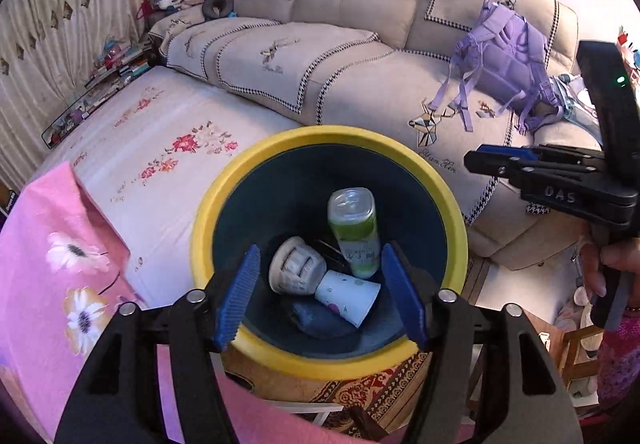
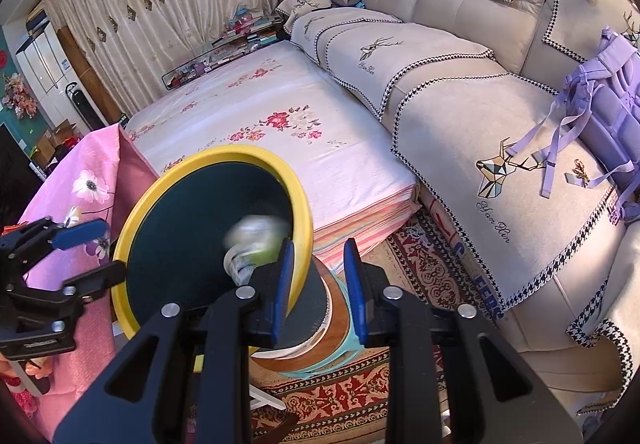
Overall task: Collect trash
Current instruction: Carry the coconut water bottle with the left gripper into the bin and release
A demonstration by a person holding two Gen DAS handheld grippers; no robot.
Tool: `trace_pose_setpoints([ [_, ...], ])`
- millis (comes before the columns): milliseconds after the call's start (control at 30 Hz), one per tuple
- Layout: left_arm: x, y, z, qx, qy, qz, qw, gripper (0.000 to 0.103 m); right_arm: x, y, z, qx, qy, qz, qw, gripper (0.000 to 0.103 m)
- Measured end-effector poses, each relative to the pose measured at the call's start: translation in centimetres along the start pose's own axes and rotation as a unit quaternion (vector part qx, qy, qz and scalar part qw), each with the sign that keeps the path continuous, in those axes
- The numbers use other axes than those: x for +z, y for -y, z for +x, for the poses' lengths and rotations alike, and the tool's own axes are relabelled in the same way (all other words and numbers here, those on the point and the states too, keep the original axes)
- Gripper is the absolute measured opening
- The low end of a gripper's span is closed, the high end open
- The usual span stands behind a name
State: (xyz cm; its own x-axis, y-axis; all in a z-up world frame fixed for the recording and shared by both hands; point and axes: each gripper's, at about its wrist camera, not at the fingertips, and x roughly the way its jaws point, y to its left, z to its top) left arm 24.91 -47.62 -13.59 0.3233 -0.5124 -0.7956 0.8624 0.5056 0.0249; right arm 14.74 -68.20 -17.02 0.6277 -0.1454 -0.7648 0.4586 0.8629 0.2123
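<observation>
My left gripper (image 1: pixel 320 298) hangs open and empty over the bin (image 1: pixel 456 228); inside lie a green bottle (image 1: pixel 354 232), paper cup (image 1: pixel 346 296) and lid (image 1: pixel 294 270). My right gripper (image 2: pixel 320 292) pinches the bin's yellow rim (image 2: pixel 298 268). "DAS" marks its body; the sofa (image 1: pixel 360 80) cover reads "Yan Xin".

The left gripper (image 1: pixel 320 294) has black plastic arms with triangular cut-outs, round silver pins at the joints, and ribbed blue pads (image 1: pixel 239 296). The right gripper (image 2: pixel 320 292) is built alike; seen at three o'clock in the left view, its black body bears raised letters "DAS" and a small green light. The hand (image 1: pixel 608 268) beneath it shows a patterned pink sleeve.
</observation>
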Motion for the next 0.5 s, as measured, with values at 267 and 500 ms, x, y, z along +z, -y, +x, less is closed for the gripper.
trace_pose_setpoints([
  [267,-4.4,-3.3,-7.4,0.031,0.051,-0.058,0.9965,0.078,-0.2,-2.6,-0.3,0.016,-0.002,-0.018,1.000,0.025],
  [500,-11.7,-7.9,-14.0,0.078,0.072,-0.128,0.9861,0.087,-0.2,-7.4,-0.3,0.031,-0.006,-0.053,0.998,0.032],
])
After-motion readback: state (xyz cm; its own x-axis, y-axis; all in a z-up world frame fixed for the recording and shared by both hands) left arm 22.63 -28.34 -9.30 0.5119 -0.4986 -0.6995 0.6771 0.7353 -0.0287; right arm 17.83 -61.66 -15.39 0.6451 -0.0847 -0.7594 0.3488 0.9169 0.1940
